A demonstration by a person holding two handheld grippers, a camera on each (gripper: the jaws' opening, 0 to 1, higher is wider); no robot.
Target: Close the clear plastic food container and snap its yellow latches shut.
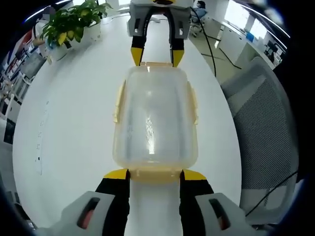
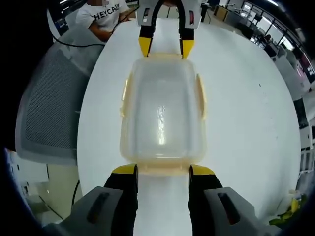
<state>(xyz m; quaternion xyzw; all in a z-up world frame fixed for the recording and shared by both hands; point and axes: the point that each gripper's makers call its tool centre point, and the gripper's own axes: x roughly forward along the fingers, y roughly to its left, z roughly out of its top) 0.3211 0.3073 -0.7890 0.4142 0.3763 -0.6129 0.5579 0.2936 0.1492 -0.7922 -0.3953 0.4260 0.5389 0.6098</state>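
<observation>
In the left gripper view, a potted plant [image 1: 74, 24] sits at the far left of the white table [image 1: 74, 137], well apart from the work. The clear plastic food container [image 1: 155, 118] lies in the middle of the table with its lid on, lengthwise between my 2 grippers. Yellow latches show on its long sides, 1 on the left [image 1: 118, 103] and 1 on the right [image 1: 193, 102], both lying close against the walls. My left gripper [image 1: 155, 173] rises from the bottom, its 2 yellow-tipped jaws spread apart with the near end latch [image 1: 155, 173] sitting between the tips; whether the tips touch it I cannot tell. At the far end my right gripper [image 1: 157, 56] points back at me, jaws likewise apart, tips at the far end latch [image 1: 157, 64]. A grey mesh chair [image 1: 268, 123] stands to the right of the table.

In the right gripper view, the mesh chair [image 2: 49, 108] is on the left, and a person in a white shirt [image 2: 106, 17] sits beyond it. The container [image 2: 162, 113] lies central on the table [image 2: 246, 123]. My right gripper [image 2: 163, 169] holds its jaws apart at the near end latch [image 2: 163, 170], and my left gripper [image 2: 166, 48] stands open at the far end.
</observation>
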